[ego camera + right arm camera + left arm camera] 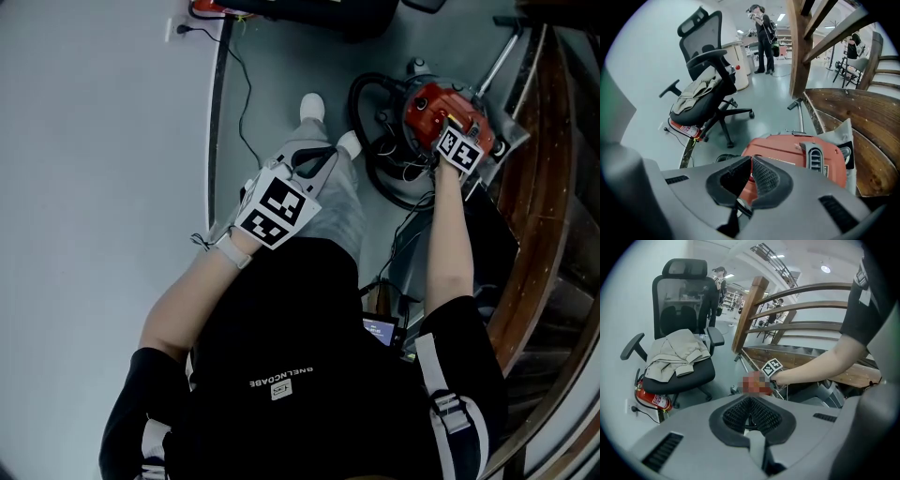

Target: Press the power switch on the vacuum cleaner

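Right gripper [750, 159], jaws together, at vacuum cleaner [787, 149]; switch hidden.

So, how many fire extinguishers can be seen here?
1: a red fire extinguisher lying on the floor at the foot of the black office chair, by the wall. Others may be hidden.

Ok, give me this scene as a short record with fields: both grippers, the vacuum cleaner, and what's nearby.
Left gripper: jaws shut, empty, held away from the vacuum.
Right gripper: jaws shut, empty, tips over the red plastic vacuum cleaner; contact unclear.
Vacuum: on the grey floor beside the wooden staircase.
Nearby: black mesh office chair with a beige jacket on its seat.
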A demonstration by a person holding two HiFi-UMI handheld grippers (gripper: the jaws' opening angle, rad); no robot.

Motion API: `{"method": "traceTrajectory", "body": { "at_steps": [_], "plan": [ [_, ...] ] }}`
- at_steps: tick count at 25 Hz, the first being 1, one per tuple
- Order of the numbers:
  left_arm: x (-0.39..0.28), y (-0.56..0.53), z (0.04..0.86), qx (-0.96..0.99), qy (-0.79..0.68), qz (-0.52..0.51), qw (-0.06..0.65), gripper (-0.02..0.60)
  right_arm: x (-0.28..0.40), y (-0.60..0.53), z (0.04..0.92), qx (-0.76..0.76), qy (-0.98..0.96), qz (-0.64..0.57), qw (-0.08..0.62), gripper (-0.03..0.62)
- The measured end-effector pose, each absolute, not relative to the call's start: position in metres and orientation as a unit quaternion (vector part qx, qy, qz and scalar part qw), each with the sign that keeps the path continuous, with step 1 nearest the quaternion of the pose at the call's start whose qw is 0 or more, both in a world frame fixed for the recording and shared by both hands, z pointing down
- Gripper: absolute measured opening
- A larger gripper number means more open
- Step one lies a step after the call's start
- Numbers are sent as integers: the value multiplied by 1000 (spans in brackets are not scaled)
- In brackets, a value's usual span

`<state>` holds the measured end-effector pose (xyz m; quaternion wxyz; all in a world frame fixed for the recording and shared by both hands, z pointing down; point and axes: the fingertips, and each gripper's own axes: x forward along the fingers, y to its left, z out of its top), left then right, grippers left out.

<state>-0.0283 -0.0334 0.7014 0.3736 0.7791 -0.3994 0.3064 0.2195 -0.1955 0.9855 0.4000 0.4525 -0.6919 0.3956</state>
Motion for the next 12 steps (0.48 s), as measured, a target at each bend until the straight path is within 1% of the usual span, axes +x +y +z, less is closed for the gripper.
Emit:
{"method": "traceTrajectory", "body": {
  "at_steps": [12],
  "plan": [
    [-24,-41,723,773,-398,299,394,15,225,-204,1029,447,-673,412,421,29]
  ]
}}
